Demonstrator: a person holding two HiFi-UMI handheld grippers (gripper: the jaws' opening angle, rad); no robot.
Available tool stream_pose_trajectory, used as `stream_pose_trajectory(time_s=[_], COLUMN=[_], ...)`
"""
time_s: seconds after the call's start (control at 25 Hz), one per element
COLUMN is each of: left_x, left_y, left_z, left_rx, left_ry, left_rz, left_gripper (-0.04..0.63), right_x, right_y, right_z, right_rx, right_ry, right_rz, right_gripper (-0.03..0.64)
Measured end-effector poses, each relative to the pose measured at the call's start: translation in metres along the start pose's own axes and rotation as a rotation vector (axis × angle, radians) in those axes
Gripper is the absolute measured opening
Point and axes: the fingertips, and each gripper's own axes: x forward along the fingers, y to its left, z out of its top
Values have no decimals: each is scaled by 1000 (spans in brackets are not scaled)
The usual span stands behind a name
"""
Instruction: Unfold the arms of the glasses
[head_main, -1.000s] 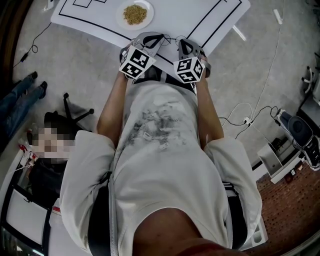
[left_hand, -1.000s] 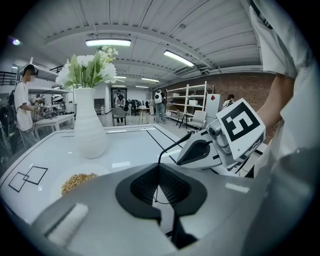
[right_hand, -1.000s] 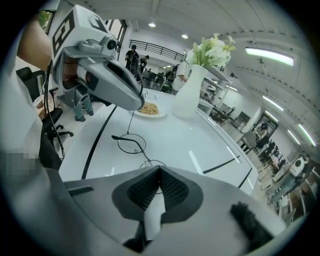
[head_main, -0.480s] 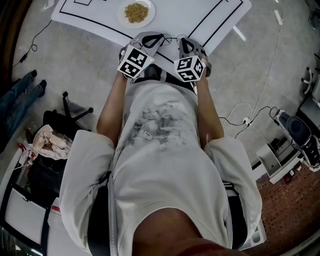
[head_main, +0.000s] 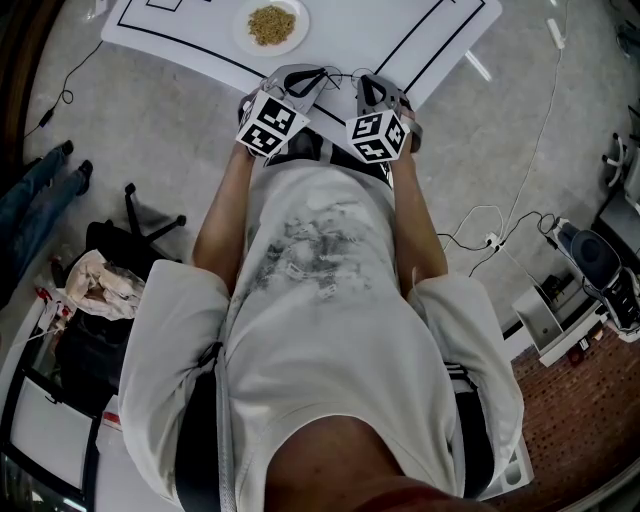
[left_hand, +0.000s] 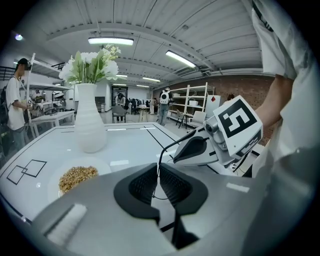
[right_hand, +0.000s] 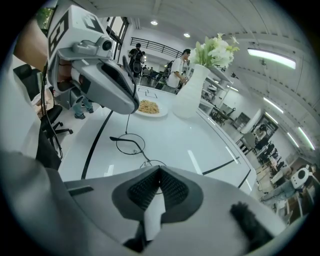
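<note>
Gripping the glasses (right_hand: 131, 144) with both tools clamped, right tool (right_hand: 159, 169) on the frame, left tool (left_hand: 157, 166) on one thin arm; I'd judge that arm mid-swing, the other pending.

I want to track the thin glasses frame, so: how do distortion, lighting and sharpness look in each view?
Head view: fisheye with dark corners, even light, the person's shirt fills most of it. Left gripper view: strong bend, ceiling lamp blown out. Right gripper view: same bend, glasses crisp against the white table.
</note>
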Motion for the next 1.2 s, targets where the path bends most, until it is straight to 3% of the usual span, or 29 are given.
stream_pose_trajectory(time_s=[0.56,1.0,1.2], left_x=[10,5,9], left_y=[8,6,9], left_z=[-17,-9,-14], left_rx=[2,-18,-22], left_ry=[35,14,9], left_rz=[19,-23,-20], left_gripper=[12,9,9], right_x=[2,-8,-7], right_y=[2,26,54], right_z=[1,20,41], right_rx=[-10,-136,-237], right_ry=[1,-82,-144], right_rz=[-3,36,110], right_gripper=[17,18,109])
